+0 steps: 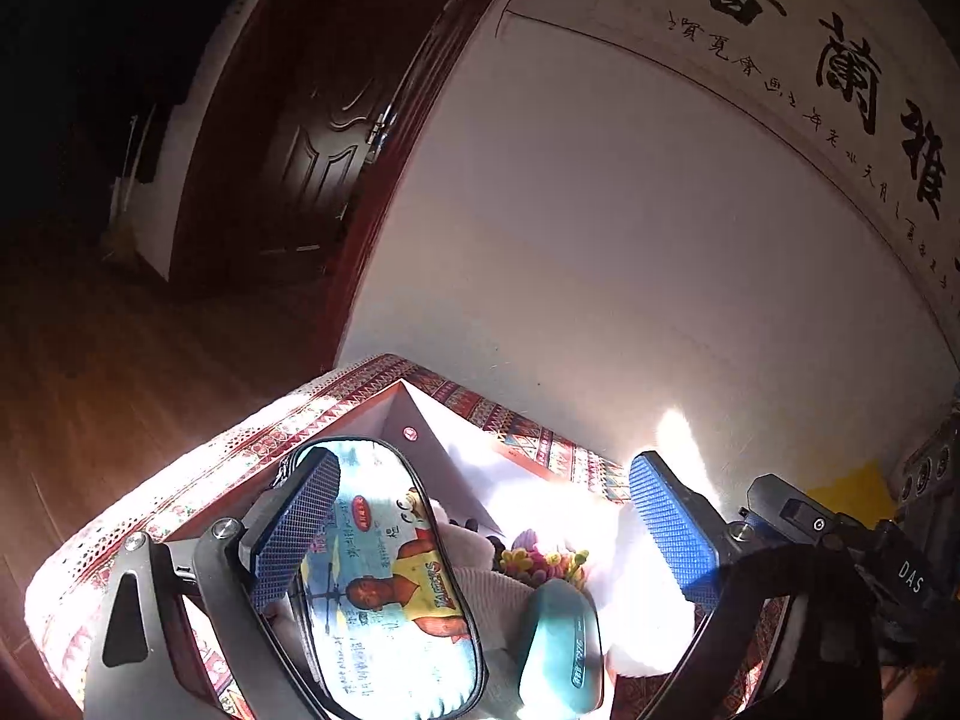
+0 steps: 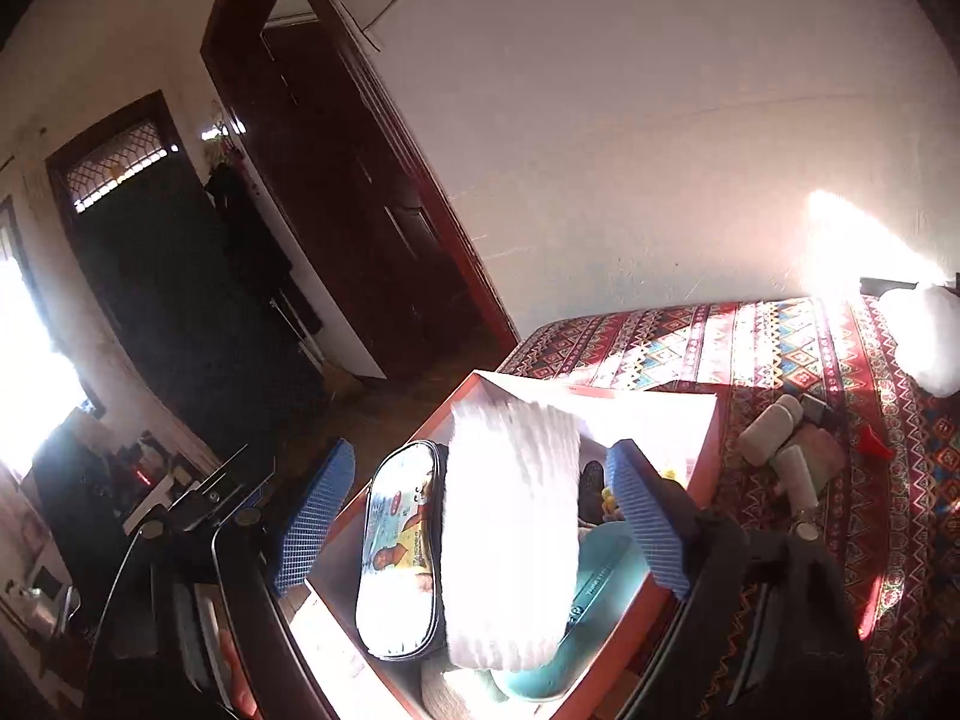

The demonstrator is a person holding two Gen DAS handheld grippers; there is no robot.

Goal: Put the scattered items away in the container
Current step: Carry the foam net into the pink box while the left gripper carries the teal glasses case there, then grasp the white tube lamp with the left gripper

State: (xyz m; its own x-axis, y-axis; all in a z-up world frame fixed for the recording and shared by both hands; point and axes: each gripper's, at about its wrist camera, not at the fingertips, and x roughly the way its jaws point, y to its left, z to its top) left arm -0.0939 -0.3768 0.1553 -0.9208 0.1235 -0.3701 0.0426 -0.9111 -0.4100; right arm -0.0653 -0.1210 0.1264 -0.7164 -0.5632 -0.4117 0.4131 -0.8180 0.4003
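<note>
White ribbed cloth (image 2: 510, 531) lies inside the red-walled box (image 2: 702, 468), its long axis running from my near edge toward the far wall, across the printed pouch (image 2: 399, 546) and teal case (image 2: 591, 585). My right gripper (image 2: 480, 522) stands spread above it, grasping nothing. My left gripper (image 1: 480, 534) is likewise released over the box. Only the right view shows white bottles (image 2: 774, 432) on the patterned cover (image 2: 900, 480).
</note>
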